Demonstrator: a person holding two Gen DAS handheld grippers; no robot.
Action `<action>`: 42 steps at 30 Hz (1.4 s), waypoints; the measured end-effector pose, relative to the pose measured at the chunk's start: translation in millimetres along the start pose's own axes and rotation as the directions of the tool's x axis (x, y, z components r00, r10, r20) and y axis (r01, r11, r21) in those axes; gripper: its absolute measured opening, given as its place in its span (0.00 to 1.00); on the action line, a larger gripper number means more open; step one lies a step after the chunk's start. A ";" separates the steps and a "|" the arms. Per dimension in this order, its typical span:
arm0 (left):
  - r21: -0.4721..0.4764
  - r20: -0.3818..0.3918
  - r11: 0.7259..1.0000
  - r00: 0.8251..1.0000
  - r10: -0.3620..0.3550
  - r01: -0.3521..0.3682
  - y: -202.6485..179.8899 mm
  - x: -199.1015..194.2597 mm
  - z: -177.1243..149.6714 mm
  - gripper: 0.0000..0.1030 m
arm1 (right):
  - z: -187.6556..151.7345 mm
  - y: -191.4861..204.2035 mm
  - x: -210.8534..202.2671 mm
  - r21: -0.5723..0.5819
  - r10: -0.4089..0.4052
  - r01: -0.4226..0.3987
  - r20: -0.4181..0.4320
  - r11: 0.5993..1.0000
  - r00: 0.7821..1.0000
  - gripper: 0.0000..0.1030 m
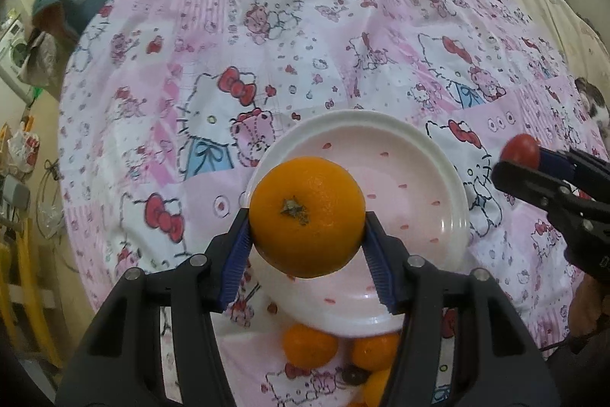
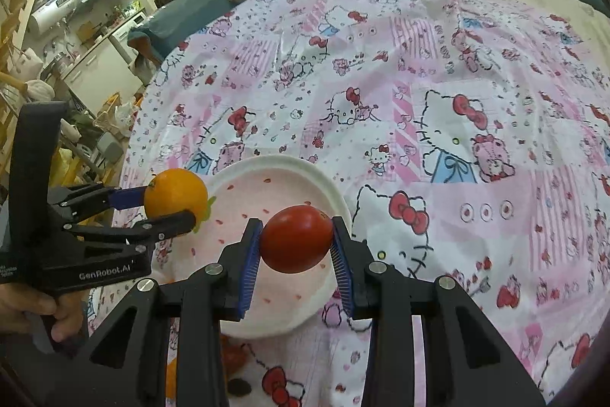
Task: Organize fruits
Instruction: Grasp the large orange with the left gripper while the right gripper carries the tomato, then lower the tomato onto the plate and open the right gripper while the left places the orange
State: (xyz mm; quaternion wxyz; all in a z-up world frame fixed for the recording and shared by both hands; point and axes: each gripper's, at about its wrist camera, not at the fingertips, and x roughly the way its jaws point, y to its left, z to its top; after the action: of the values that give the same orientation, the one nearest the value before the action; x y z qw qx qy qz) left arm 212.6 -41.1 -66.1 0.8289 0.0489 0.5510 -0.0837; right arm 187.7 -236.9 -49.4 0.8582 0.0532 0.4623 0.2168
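Bed under a pink cartoon-cat sheet (image 1: 267,37), white plate (image 1: 431,147) at centre. Left view: left gripper (image 1: 307,246), jaws clamped on an orange (image 1: 307,216) above the plate; two more oranges (image 1: 309,346) beside the near rim. Right view: right gripper (image 2: 295,252), jaws clamped on a tomato (image 2: 296,238) over the plate.

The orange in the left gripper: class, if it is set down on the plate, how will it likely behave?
The orange looks round, so it may roll on the plate, though the raised rim should probably stop it. It seems firm: the left gripper pads show no visible denting.
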 end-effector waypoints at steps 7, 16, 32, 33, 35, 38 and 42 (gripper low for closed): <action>-0.033 -0.048 0.999 0.999 -0.012 0.011 9.1 23.6 3.5 0.51 | 7.4 -11.0 38.5 0.023 0.007 -0.006 -0.061 1.000 0.998 0.36; -0.042 -0.063 0.999 0.998 -0.002 -0.001 13.0 37.6 0.1 0.51 | 11.2 -12.6 73.5 0.004 0.042 -0.042 -0.117 0.999 0.992 0.36; -0.022 -0.084 1.000 0.996 -0.024 0.022 -6.9 52.2 17.0 0.51 | 17.6 -26.2 63.5 0.084 0.087 -0.082 -0.062 0.993 0.994 0.69; -0.025 -0.085 1.000 0.996 -0.016 0.014 -7.6 53.7 17.9 0.51 | 18.1 -27.1 60.2 0.084 0.094 -0.089 -0.048 0.992 0.994 0.72; -0.027 -0.087 1.000 0.996 -0.015 0.013 -8.7 57.3 19.5 0.51 | 20.1 -28.3 53.5 0.072 0.076 -0.073 -0.029 0.995 0.997 0.72; -0.027 -0.095 1.000 0.995 -0.006 0.003 -8.9 64.3 21.5 0.51 | 22.5 -37.0 42.9 0.105 0.081 -0.081 0.000 0.991 0.997 0.72; -0.038 -0.085 0.999 0.996 -0.015 0.012 -8.9 67.5 25.6 0.52 | 24.1 -45.4 34.3 0.125 0.074 -0.074 0.011 0.989 0.997 0.72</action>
State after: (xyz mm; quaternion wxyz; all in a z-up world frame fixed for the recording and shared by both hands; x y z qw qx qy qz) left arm 259.6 -60.0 -118.3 0.8049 0.0333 0.5875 -0.0771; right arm 238.5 -260.7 -75.4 0.8459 0.1250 0.4700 0.2188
